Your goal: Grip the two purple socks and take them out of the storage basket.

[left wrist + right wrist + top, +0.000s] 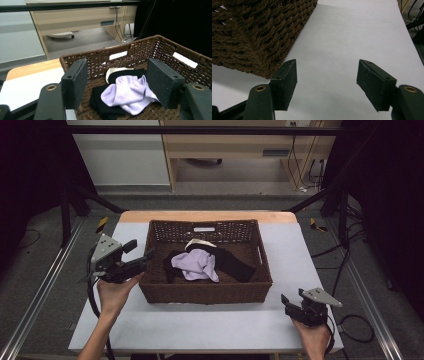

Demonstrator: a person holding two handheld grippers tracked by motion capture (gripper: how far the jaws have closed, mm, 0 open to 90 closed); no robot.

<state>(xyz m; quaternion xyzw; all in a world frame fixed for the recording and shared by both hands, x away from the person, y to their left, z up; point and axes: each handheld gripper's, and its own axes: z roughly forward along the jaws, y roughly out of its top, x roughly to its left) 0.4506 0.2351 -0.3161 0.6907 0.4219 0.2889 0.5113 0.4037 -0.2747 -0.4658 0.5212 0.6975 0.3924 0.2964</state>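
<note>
At the left rim of the basket [206, 292], my left gripper [141, 255] hangs with its jaws spread wide and nothing between them, pointed in toward the clothes. In the left gripper view the same gripper [120, 82] frames the pile from above the rim: a lilac cloth [130, 93] lies crumpled on top of a black garment [105, 105], and a cream band [112, 72] curls just behind them, touching the black fabric. From the high view the lilac cloth [196, 265] sits near the middle of the basket floor, the black garment [235, 262] spreading out from under it toward both sides, and the cream band [200, 243] lies at the back of the pile. The basket is brown wicker with slot handles in its walls, and it stands on the white table [210, 325] with its long sides running left to right.

My right gripper [292, 305] is well apart from all that, low over the table near its front right corner, held in my right hand [312, 340]. In the right gripper view its jaws stand wide apart and bare, the gripper [327, 75] over plain white table [352, 32], with a front corner of the basket [257, 32] just beside the left jaw. My left hand [115, 292] grips the left gripper from below, beside the basket's front left corner.
</note>
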